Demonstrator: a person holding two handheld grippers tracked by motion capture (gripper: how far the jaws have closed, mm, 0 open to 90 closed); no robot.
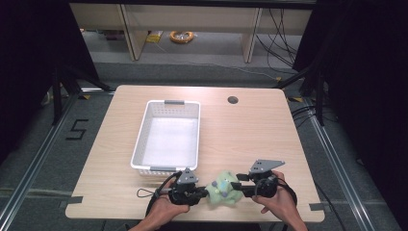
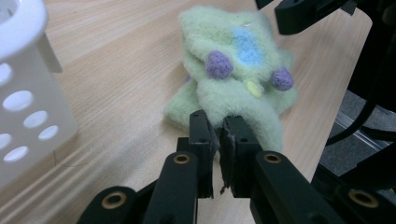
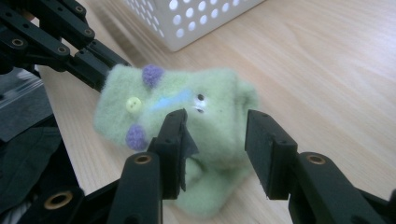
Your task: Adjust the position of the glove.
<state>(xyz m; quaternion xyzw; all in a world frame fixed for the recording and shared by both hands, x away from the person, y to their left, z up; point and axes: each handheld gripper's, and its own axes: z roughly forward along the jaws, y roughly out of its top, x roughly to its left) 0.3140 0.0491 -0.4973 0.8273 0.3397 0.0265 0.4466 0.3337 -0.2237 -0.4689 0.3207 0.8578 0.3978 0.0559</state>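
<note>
Your left gripper (image 2: pixel 218 133) is pinching an edge of the fuzzy pale-green felt toy (image 1: pixel 223 188) with purple bumps, which is lying on the light wooden table (image 1: pixel 250 130) near its front edge, just beside the white perforated plastic basket (image 1: pixel 168 137). Your right gripper (image 3: pixel 217 140) is hovering over the toy, jaws spread apart.
</note>
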